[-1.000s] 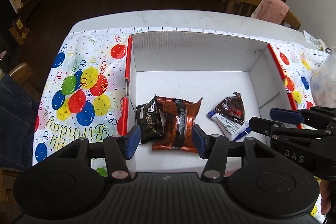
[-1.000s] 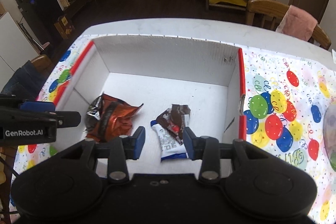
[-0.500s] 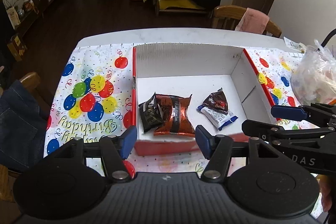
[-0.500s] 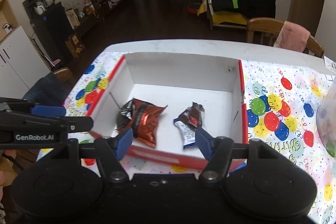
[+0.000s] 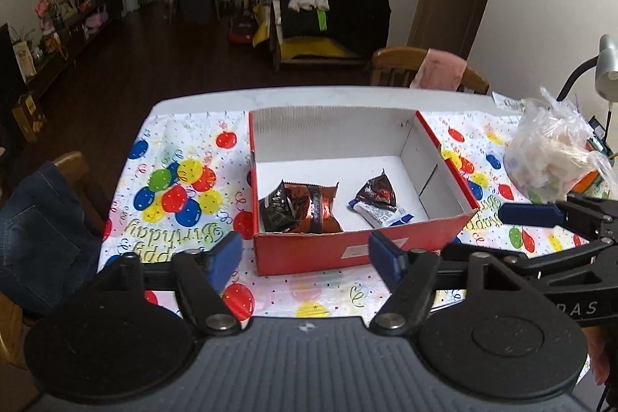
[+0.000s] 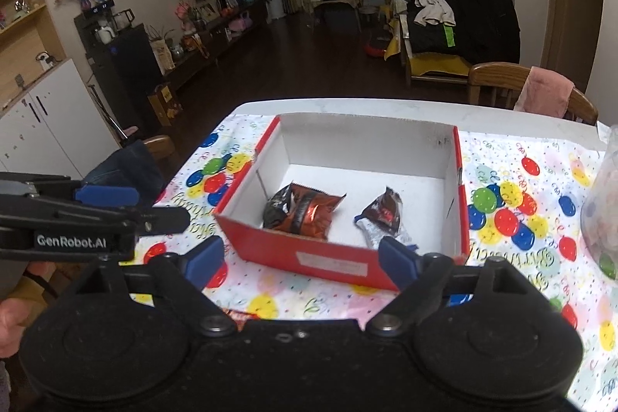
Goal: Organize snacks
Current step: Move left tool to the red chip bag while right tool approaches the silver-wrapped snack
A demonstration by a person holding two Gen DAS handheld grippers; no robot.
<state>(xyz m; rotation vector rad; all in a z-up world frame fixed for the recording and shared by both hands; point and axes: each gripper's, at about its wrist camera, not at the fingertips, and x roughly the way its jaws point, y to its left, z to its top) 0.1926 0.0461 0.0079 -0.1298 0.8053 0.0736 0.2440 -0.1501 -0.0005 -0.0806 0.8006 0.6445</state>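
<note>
A white table (image 5: 316, 94) carries a party cloth (image 5: 170, 188) printed with coloured balloons and a birthday greeting. Behind it lies a dim living room with dark wood flooring, a television on the far wall and a sofa heaped with dark clothing. A wooden chair (image 6: 498, 80) with a pink cloth over its back stands at the table's far edge, and another chair draped in denim (image 5: 42, 230) sits along the left side.

On the cloth rests an open red box (image 5: 309, 248) with white inner walls. Inside it, toward the near wall, lie the snacks: a black packet (image 5: 276, 209) overlapping an orange-brown packet (image 5: 320, 207) on the left, and a dark brown and white wrapper (image 5: 376, 199) apart to the right.

The left gripper (image 5: 305, 255) is held outside the box, in front of its near red wall; its jaws have just been opening and now stand spread wide with nothing between them. The right gripper (image 6: 301, 259) is likewise in front of the near wall, its jaws also having just been opening, spread apart and empty (the wrapper sits just past its right pad in that view, but inside the box and untouched).

The box's far half is bare white floor. Cloth lies uncovered on both sides of the box, more on the left; to the right a clear plastic bag (image 5: 552, 157) of pale items stands near the table's edge, well apart from the box.
</note>
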